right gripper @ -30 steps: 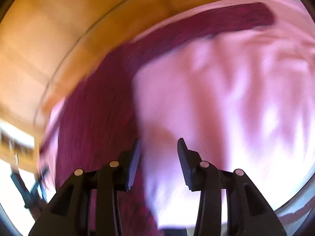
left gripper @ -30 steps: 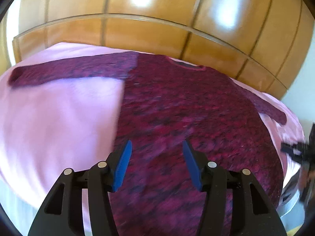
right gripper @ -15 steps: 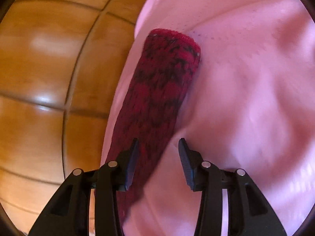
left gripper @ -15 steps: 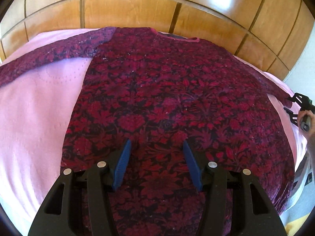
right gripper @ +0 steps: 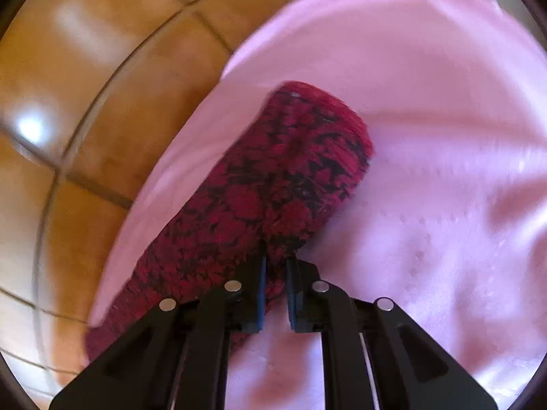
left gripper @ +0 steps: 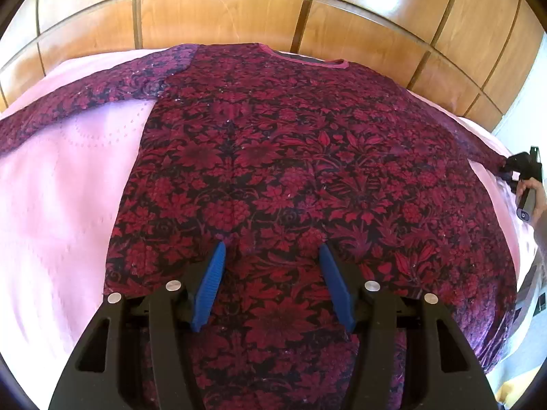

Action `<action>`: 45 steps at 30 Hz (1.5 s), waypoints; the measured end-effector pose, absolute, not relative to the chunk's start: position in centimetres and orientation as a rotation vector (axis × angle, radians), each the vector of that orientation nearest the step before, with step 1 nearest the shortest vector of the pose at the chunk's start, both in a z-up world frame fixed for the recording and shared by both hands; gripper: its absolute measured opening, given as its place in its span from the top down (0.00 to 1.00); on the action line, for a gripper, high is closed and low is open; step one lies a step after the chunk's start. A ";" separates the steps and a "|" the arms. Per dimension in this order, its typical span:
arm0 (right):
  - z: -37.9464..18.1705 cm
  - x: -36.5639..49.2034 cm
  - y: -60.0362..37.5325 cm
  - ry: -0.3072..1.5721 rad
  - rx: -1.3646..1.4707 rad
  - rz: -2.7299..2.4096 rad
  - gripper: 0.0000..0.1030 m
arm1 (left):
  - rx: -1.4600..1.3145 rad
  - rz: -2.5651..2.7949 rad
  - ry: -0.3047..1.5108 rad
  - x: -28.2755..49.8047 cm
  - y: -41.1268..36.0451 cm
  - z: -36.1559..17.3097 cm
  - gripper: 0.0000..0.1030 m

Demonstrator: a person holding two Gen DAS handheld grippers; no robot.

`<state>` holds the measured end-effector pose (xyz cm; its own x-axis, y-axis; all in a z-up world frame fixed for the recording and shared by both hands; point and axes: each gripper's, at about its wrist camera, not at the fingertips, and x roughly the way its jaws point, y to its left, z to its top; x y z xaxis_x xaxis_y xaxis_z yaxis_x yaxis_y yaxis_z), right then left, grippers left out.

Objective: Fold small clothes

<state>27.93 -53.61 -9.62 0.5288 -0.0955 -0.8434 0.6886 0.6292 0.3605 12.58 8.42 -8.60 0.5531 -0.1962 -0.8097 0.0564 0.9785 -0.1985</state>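
Closing fast, the right gripper has just snapped its fingers onto the sleeve cuff, where half a second ago they stood apart beside it. From the left wrist view, the dark red floral knitted sweater lies spread flat on the pink bedspread, and the left gripper hovers over its hem, fingers half open, holding nothing. From the right wrist view, the pinch takes only the cuff's near edge. Risk: that shallow bite could slip as the sleeve folds across, or drag the body askew.
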 end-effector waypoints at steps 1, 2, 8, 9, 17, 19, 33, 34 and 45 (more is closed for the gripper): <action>-9.0 28.3 -53.2 0.898 0.732 -0.526 0.92 | -0.164 -0.154 0.975 12.6 8.6 -8.6 0.45; -8.1 28.8 -52.5 0.888 0.709 -0.525 0.92 | -0.174 -0.159 0.974 12.6 8.7 -8.6 0.45; -2.0 29.8 -45.0 0.827 0.509 -0.329 0.92 | -0.240 -0.169 0.966 12.7 9.4 -8.1 0.45; -1.3 30.1 -43.2 0.830 0.477 -0.286 0.92 | -0.243 -0.171 0.963 12.6 9.4 -8.0 0.45; -0.8 34.0 -27.3 0.907 0.282 -0.002 0.92 | -0.324 -0.185 0.948 13.0 10.7 -6.9 0.45; -1.6 34.8 -22.6 0.942 0.239 0.072 0.92 | -0.356 -0.192 0.953 13.2 11.2 -6.8 0.45; -7.5 35.6 -3.0 1.094 0.023 0.346 0.56 | -0.485 -0.272 0.886 18.4 12.9 -3.3 0.45; -7.2 35.3 -3.0 1.088 0.032 0.359 0.50 | -0.489 -0.273 0.883 19.1 12.9 -3.1 0.45; -2.6 27.2 -16.8 0.978 0.351 0.343 0.31 | -0.557 -0.282 0.949 27.7 10.4 -4.0 0.45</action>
<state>27.16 -16.76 -2.61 0.5140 0.4339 -0.7399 -0.1232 0.8910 0.4369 27.73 10.37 -4.02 0.5606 -0.4622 -0.6871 -0.0122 0.8251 -0.5649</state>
